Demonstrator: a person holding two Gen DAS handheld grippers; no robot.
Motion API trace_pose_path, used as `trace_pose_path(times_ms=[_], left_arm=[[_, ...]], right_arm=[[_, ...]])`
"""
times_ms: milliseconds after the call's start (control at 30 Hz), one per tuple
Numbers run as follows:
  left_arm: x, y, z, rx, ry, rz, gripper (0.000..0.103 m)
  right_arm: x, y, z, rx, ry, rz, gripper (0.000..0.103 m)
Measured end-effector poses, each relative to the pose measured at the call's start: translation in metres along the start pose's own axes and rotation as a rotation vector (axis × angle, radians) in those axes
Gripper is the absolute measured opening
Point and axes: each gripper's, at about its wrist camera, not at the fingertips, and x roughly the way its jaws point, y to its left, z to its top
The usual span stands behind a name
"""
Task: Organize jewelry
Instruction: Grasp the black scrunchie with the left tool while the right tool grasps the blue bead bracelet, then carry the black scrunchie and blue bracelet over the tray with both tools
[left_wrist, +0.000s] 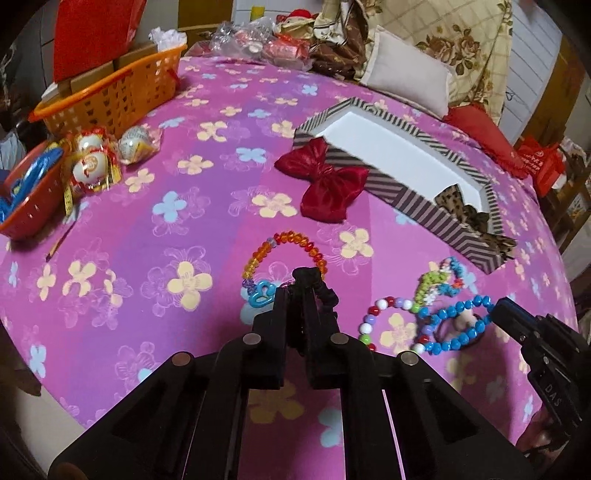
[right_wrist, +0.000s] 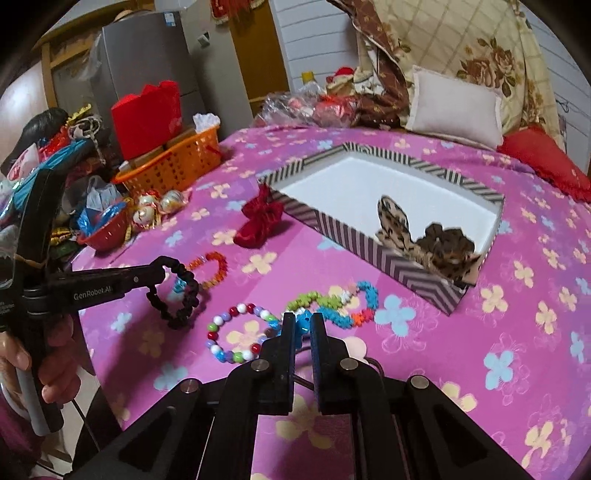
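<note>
While both grippers grasp a piece each, the step in hand looks like the pick-up. The left gripper (right_wrist: 157, 271) is clenched on a black scrunchie (right_wrist: 181, 295), which hangs clear of the pink flowered cloth (left_wrist: 147, 221). The right gripper (right_wrist: 303, 321) is clamped on a blue bead bracelet (left_wrist: 458, 325) at the near right. Next, I judge, each must be carried to the far right and dropped into the striped box (right_wrist: 354, 240), clearing its near wall. Counted: one amber bracelet (left_wrist: 284, 247), one multicoloured round-bead bracelet (right_wrist: 236, 332), one flower-bead bracelet (right_wrist: 343, 302), one red bow (left_wrist: 325, 184), two leopard-print pieces (right_wrist: 428, 236) already in the box.
</note>
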Motion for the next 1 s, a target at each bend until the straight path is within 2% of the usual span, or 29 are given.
trace_pose_path(times_ms=[400, 1000], left_arm=[[-0.029, -0.02, 0.013, 0.046, -0.048, 0.011, 0.006], [-0.02, -0.067, 0.041, 0.14, -0.068, 0.046, 0.006]], right_arm=[[-0.027, 0.004, 0.017, -0.022, -0.052, -0.01, 0.007], [-0.032, -0.025, 0.042, -0.016, -0.071, -0.057, 0.007]])
